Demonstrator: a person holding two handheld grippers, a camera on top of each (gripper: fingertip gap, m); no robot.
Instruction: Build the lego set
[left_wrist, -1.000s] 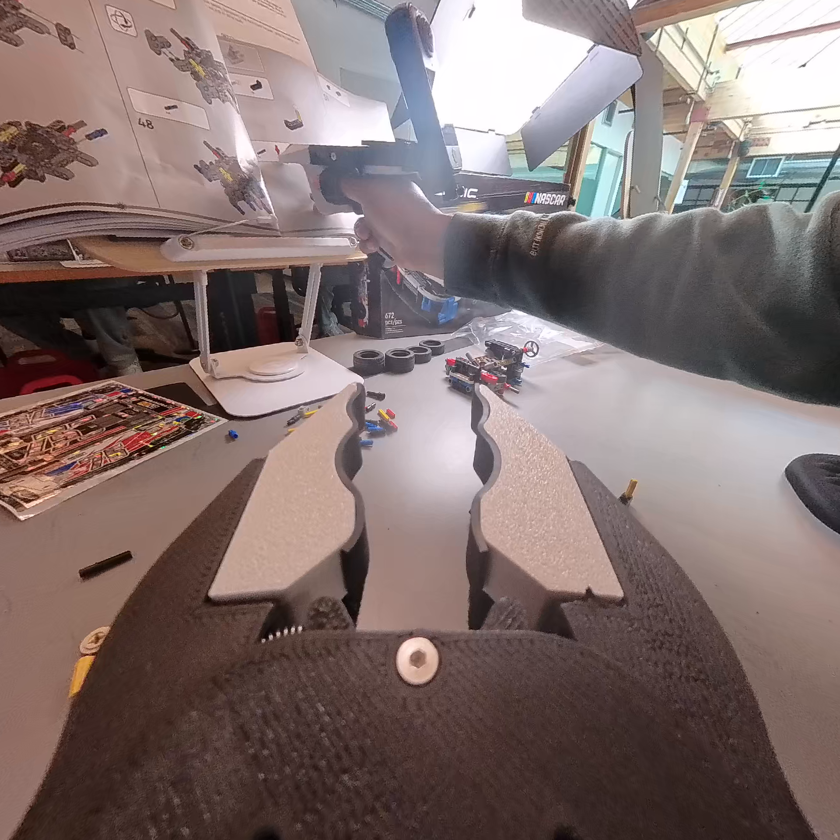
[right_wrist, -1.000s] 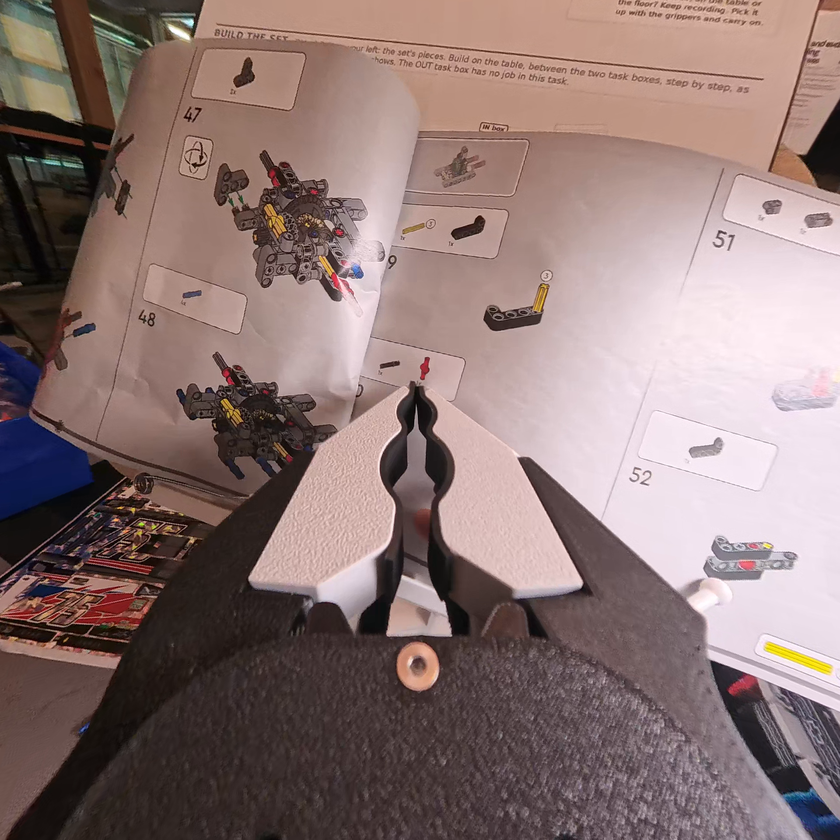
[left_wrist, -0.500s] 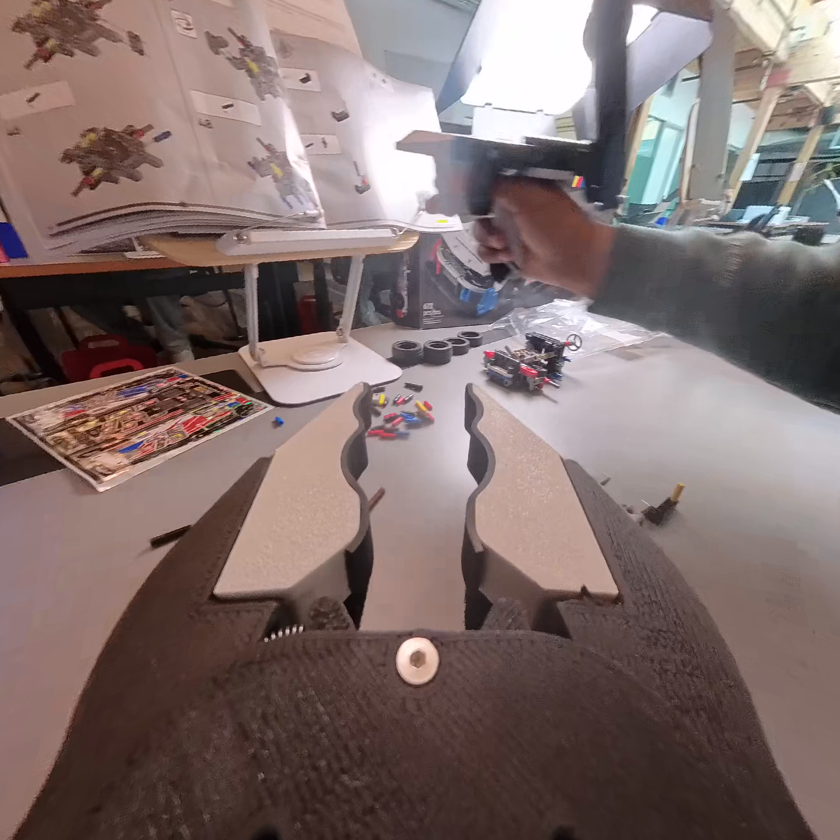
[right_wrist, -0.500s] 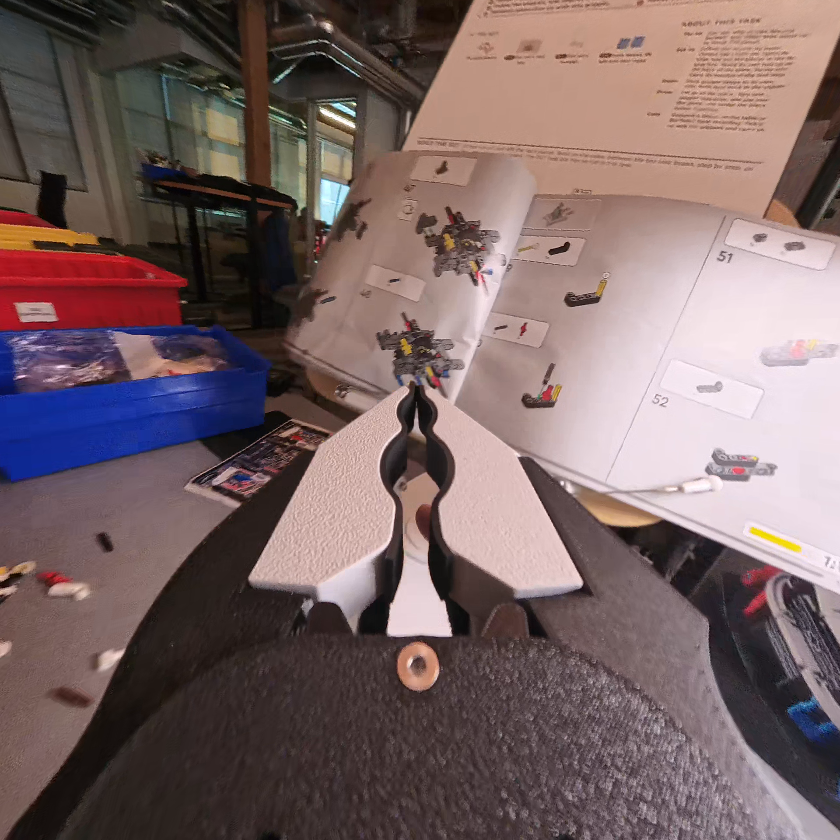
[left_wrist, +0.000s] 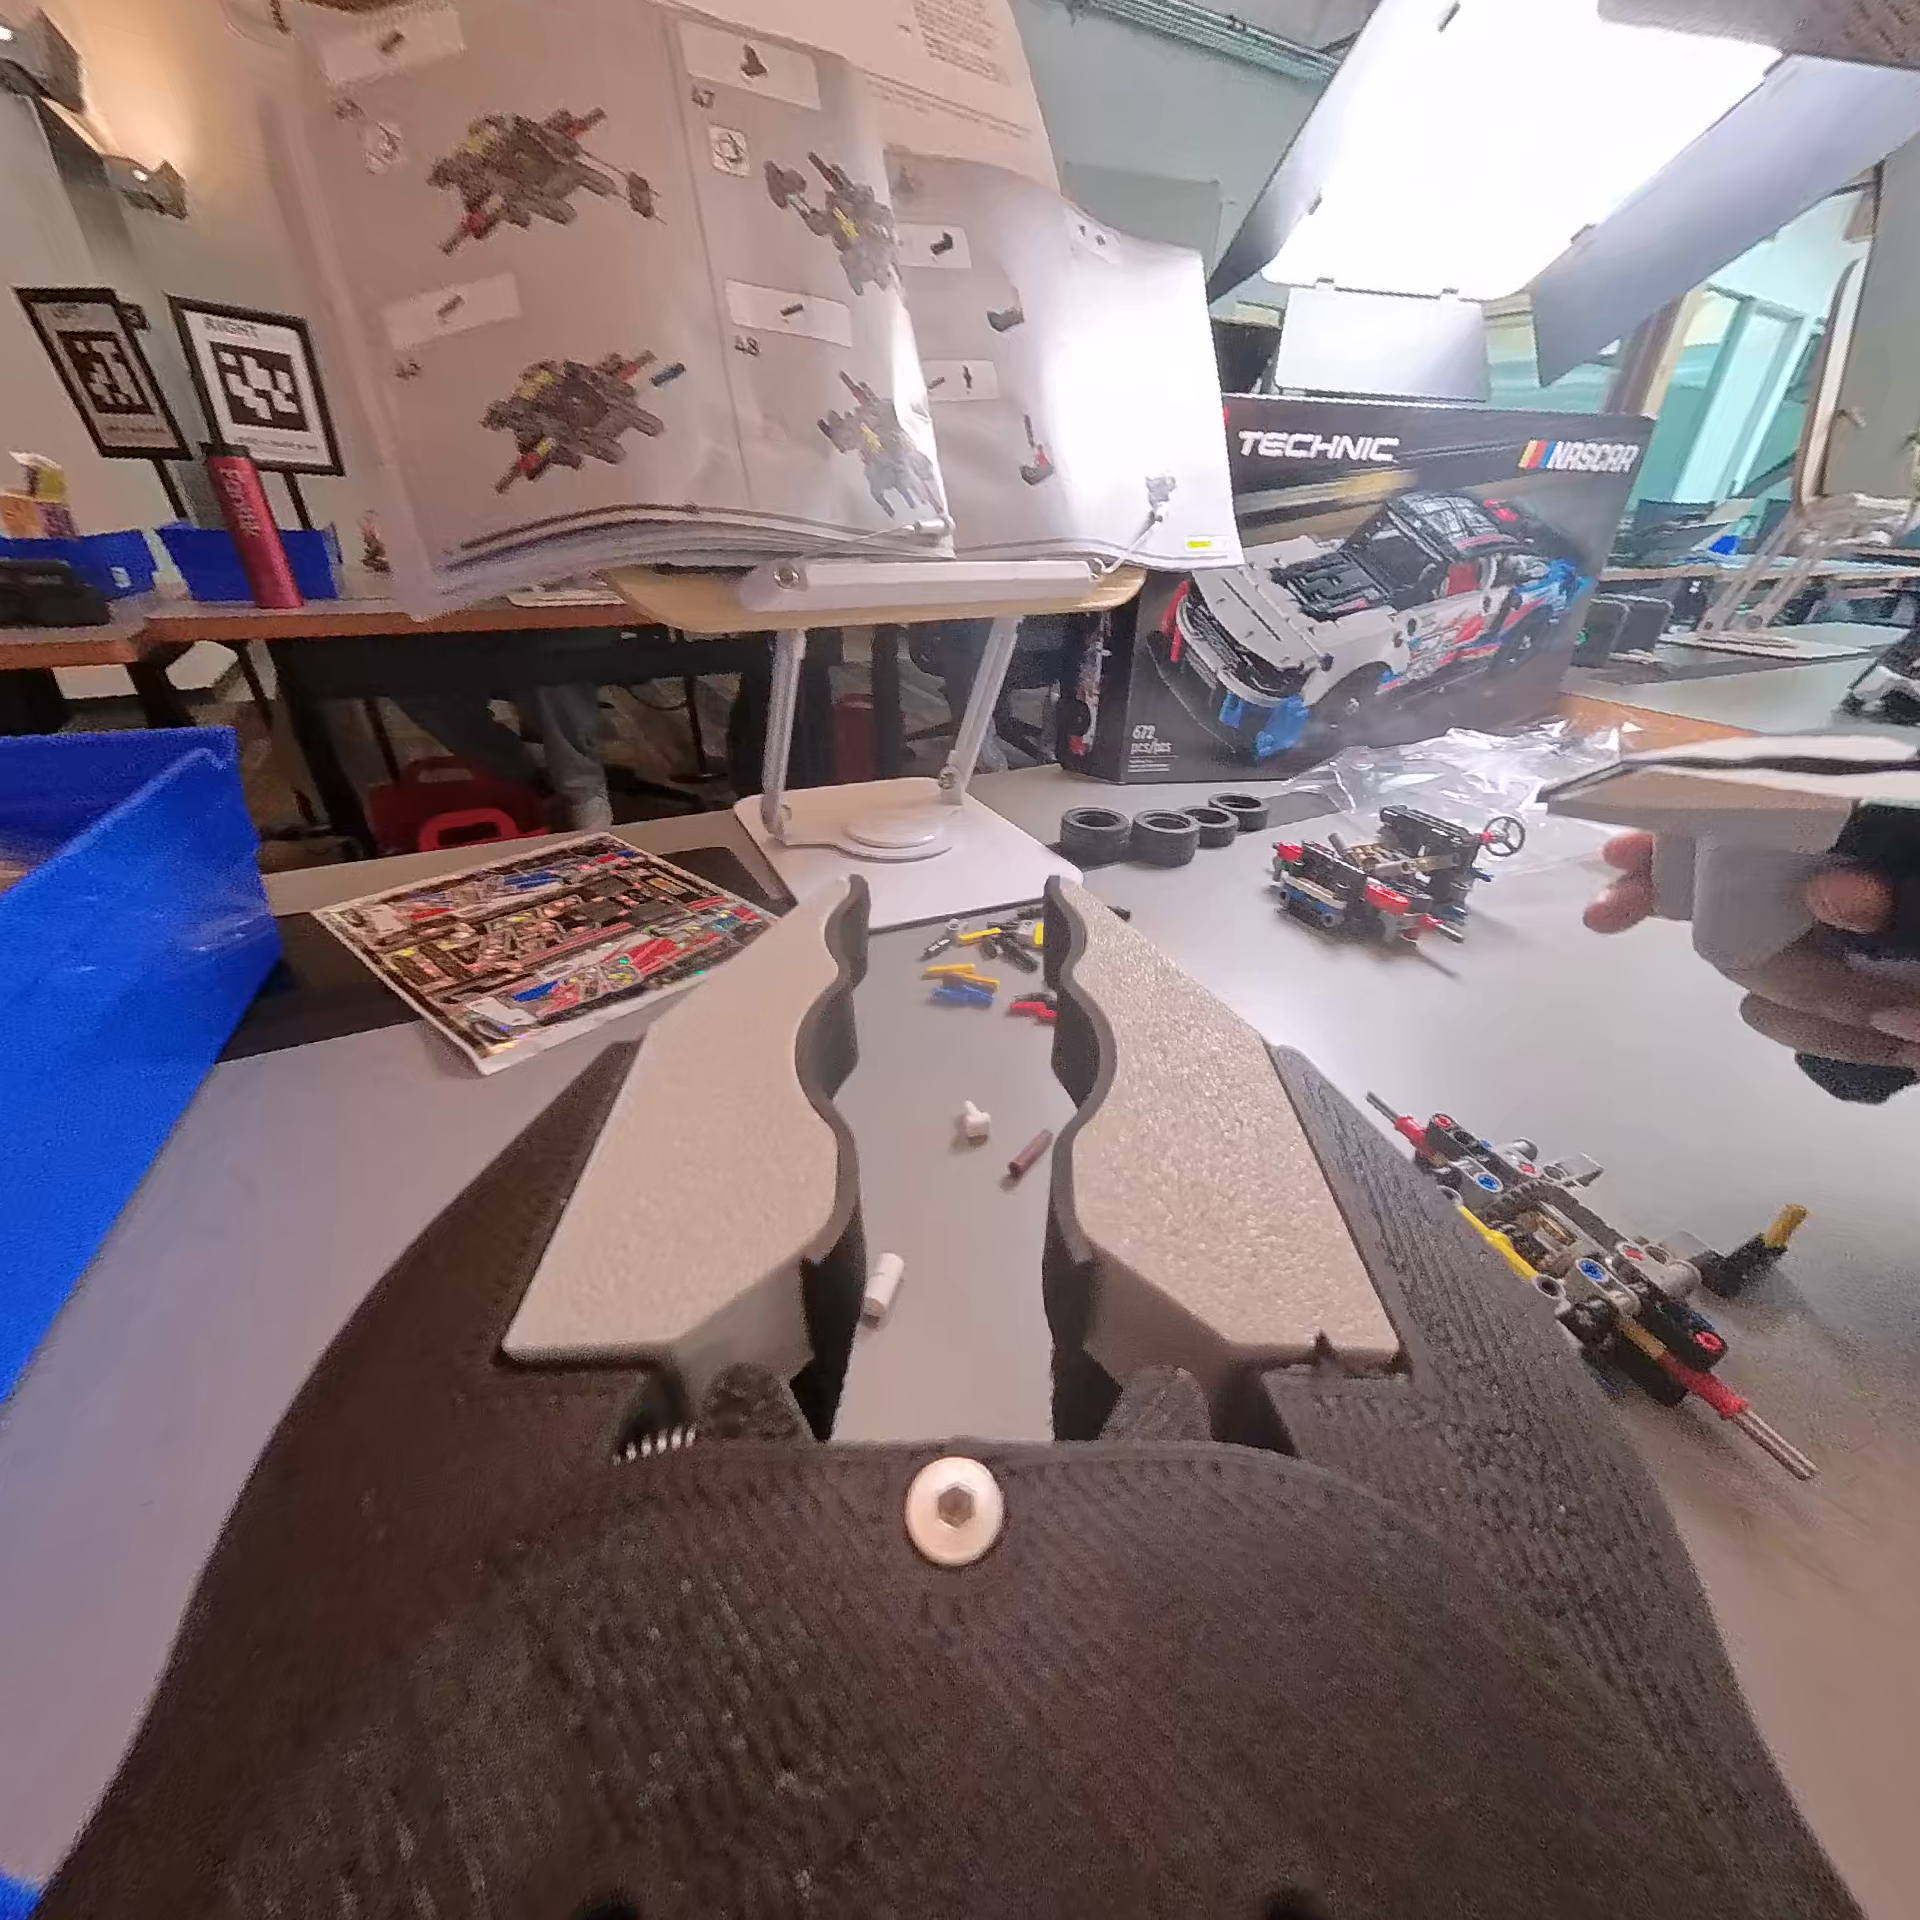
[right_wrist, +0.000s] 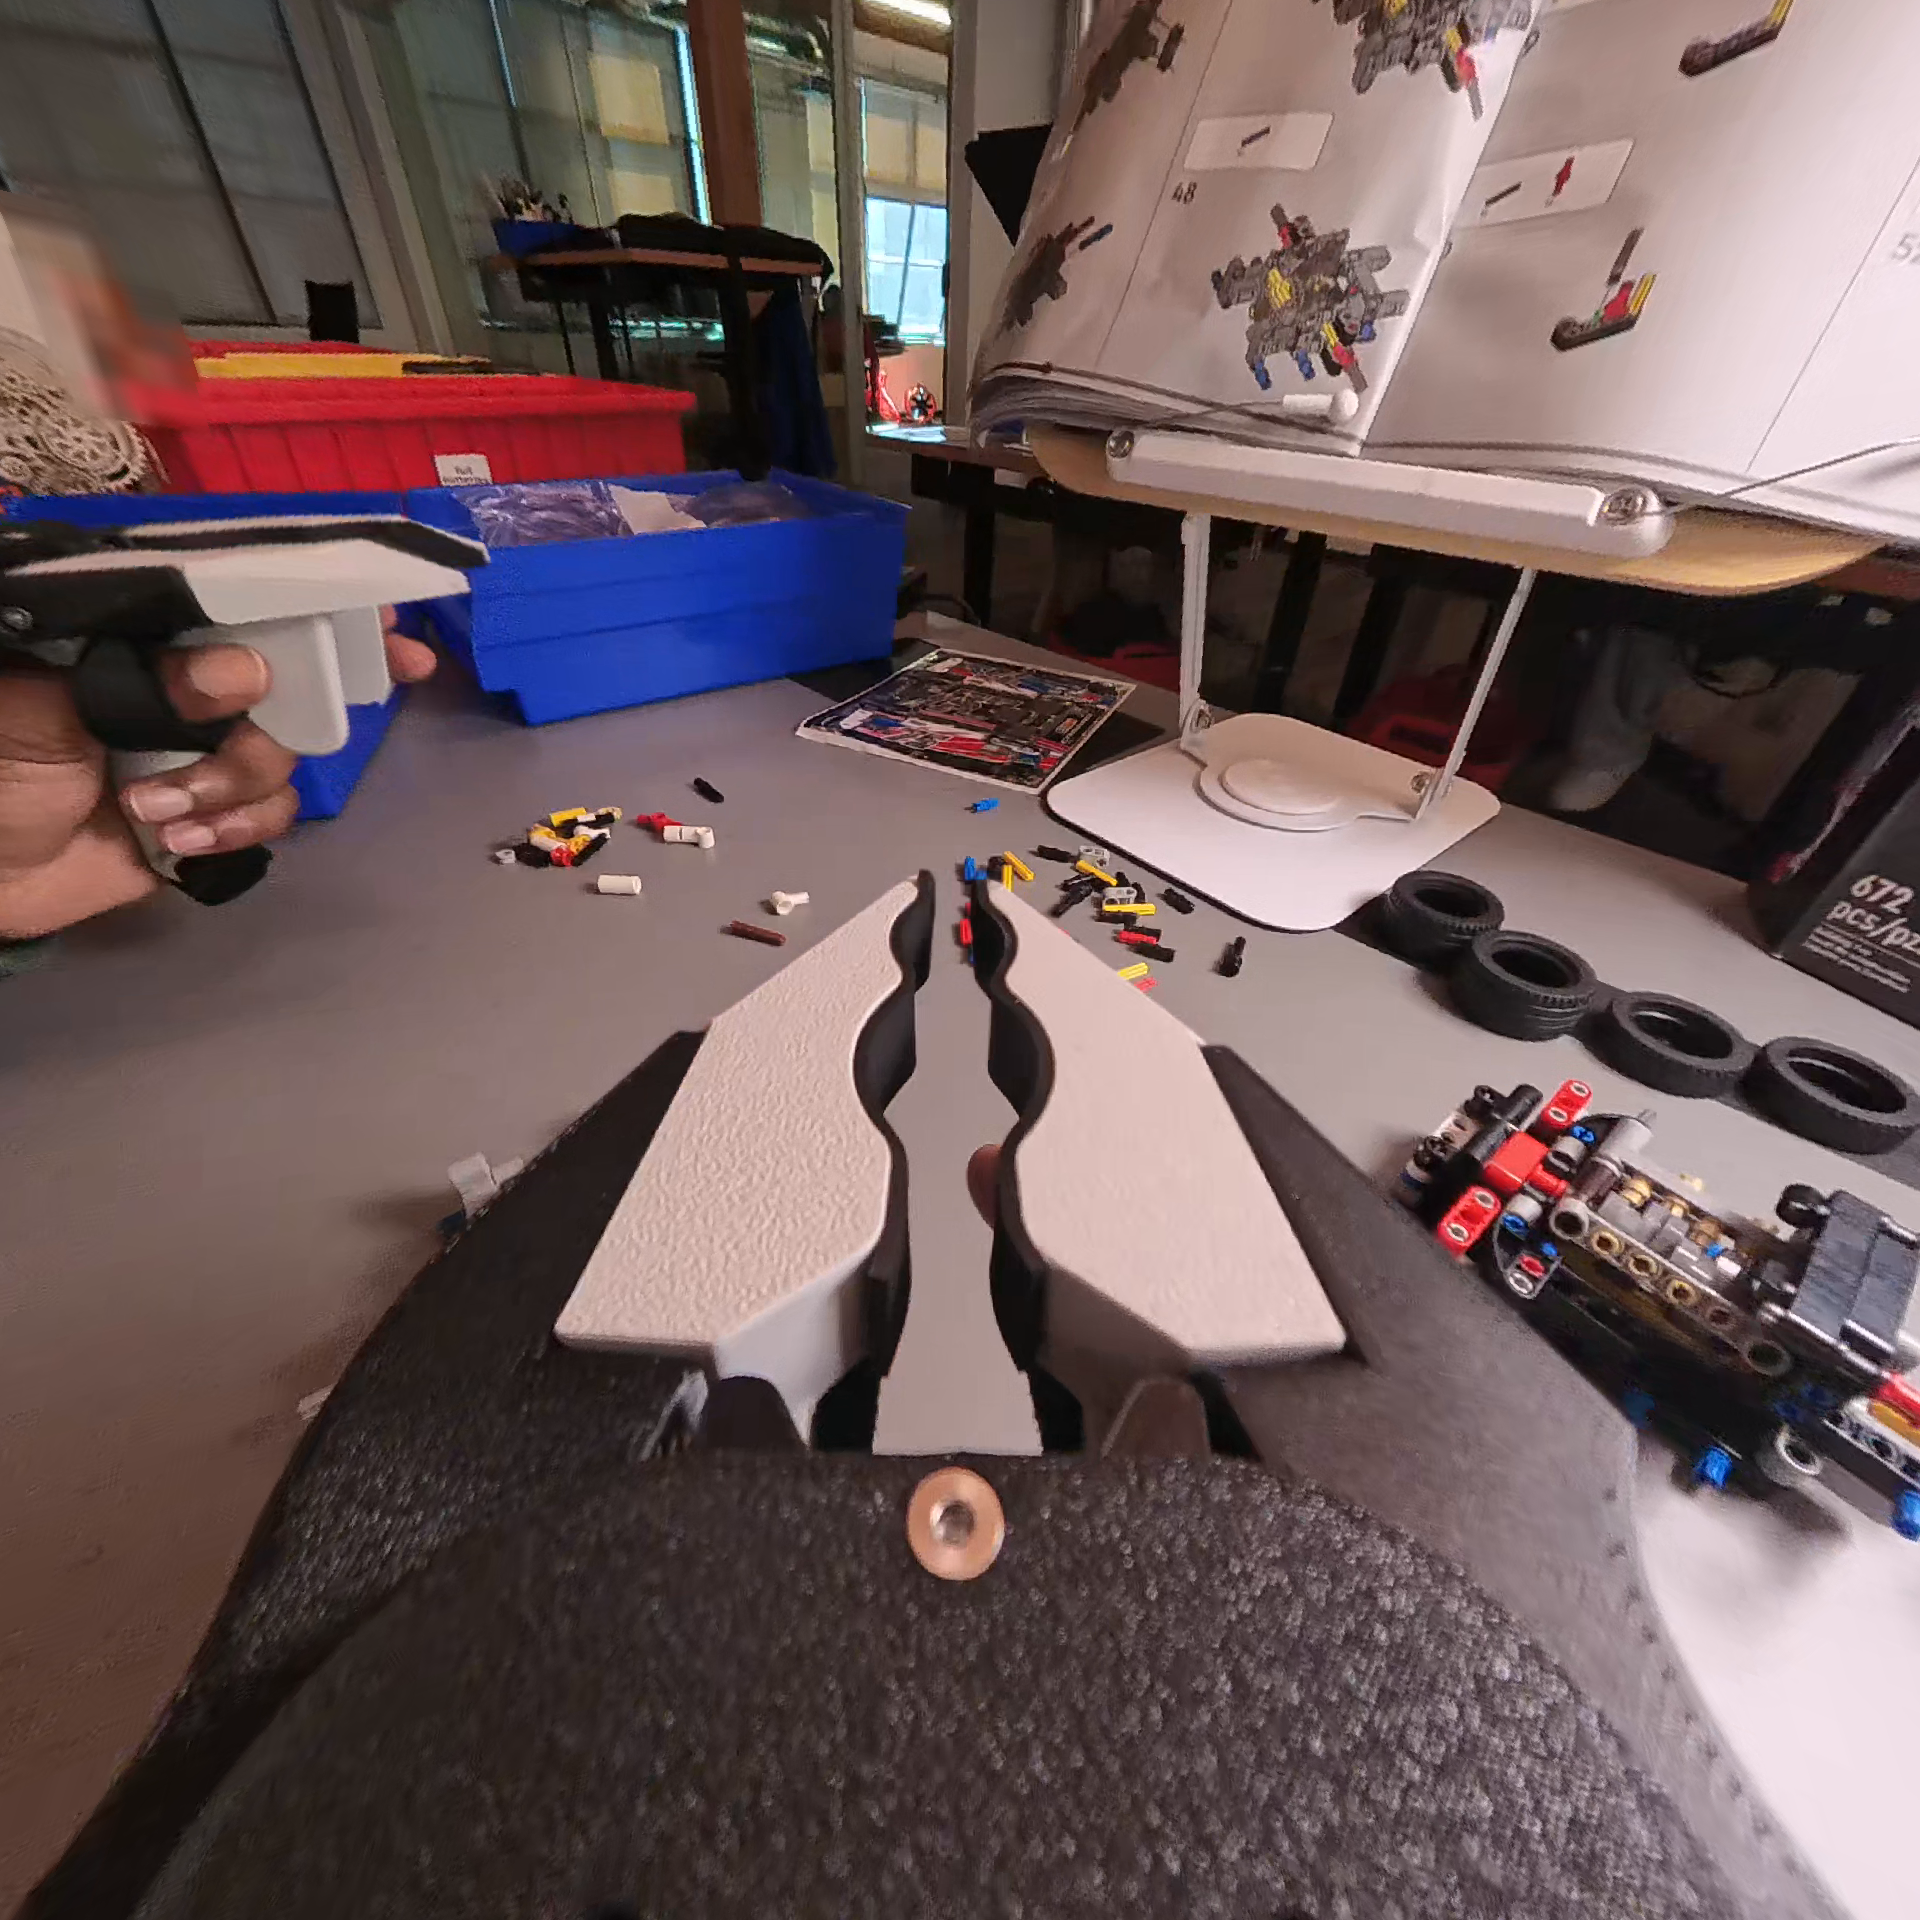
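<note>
1. The left gripper (left_wrist: 951, 914) is held above the grey table (left_wrist: 1558, 1039) with its jaws apart and nothing between them; small white pegs (left_wrist: 971, 1122) and a brown pin (left_wrist: 1029, 1153) are seen on the tabletop through the gap.
2. The right gripper (right_wrist: 956, 894) is held with its fingertips a narrow slit apart, gripping nothing; it is aimed at a scatter of small coloured pins (right_wrist: 1122, 914) just beyond its tips.
3. A white book stand (right_wrist: 1268, 810) is placed behind those pins, and an open instruction booklet (left_wrist: 665, 312) is carried on its raised shelf.
4. A sticker sheet (left_wrist: 540, 935) lies flat to the left of the stand's base, and blue bins (right_wrist: 665, 582) are set farther left.
5. Four black tyres (right_wrist: 1652, 1039) are lined up in a row to the right of the stand.
6. A partly built model chassis (right_wrist: 1683, 1257) is found right of the right gripper, its long axis running roughly away from the tyres toward the near edge.
7. A second long assembly (left_wrist: 1558, 1257) lies right of the left gripper, its length set diagonally.
8. A printed set box (left_wrist: 1382, 582) is stood at the table's far side.
</note>
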